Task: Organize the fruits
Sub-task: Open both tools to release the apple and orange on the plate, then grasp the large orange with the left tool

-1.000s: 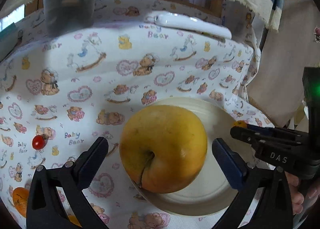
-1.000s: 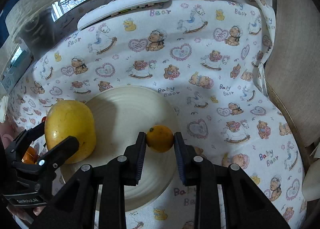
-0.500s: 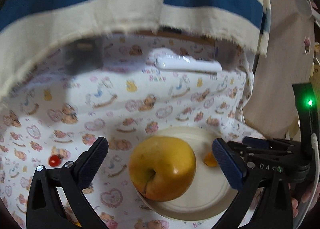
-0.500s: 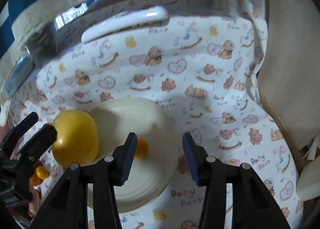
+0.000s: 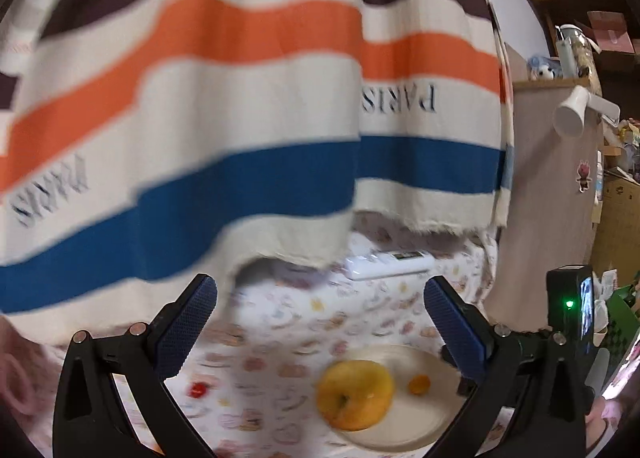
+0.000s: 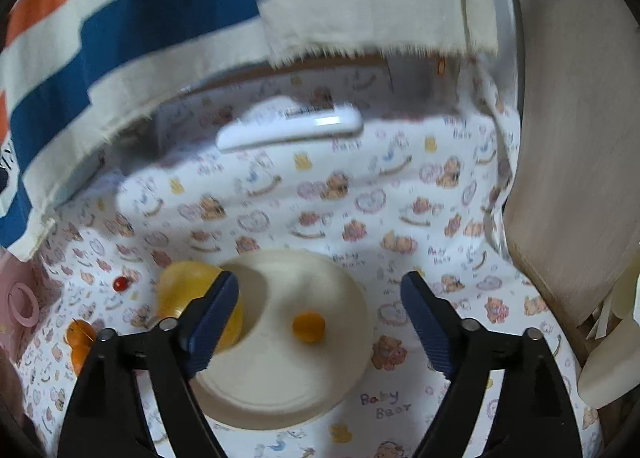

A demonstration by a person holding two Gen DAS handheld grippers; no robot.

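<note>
A cream plate (image 6: 320, 390) lies on the bear-print tablecloth and holds a large yellow apple (image 6: 180, 282) at its left edge and a small orange fruit (image 6: 308, 326) near its middle. The plate (image 5: 420, 422), the apple (image 5: 354, 394) and the small orange fruit (image 5: 418, 384) also show in the left wrist view. My left gripper (image 5: 320, 322) is open and empty, raised high above the table. My right gripper (image 6: 320, 318) is open and empty, raised above the plate. A red cherry tomato (image 6: 120, 284) lies left of the plate and also shows in the left wrist view (image 5: 196, 390).
Orange fruits (image 6: 80, 338) lie at the table's left edge. A white remote (image 6: 292, 125) lies at the back. A striped cloth (image 5: 240, 117) hangs over the back of the table. A beige panel (image 6: 580, 137) stands on the right.
My right gripper let go of the small orange fruit onto the plate and opened wide. Both grippers pulled up and back from the plate.
</note>
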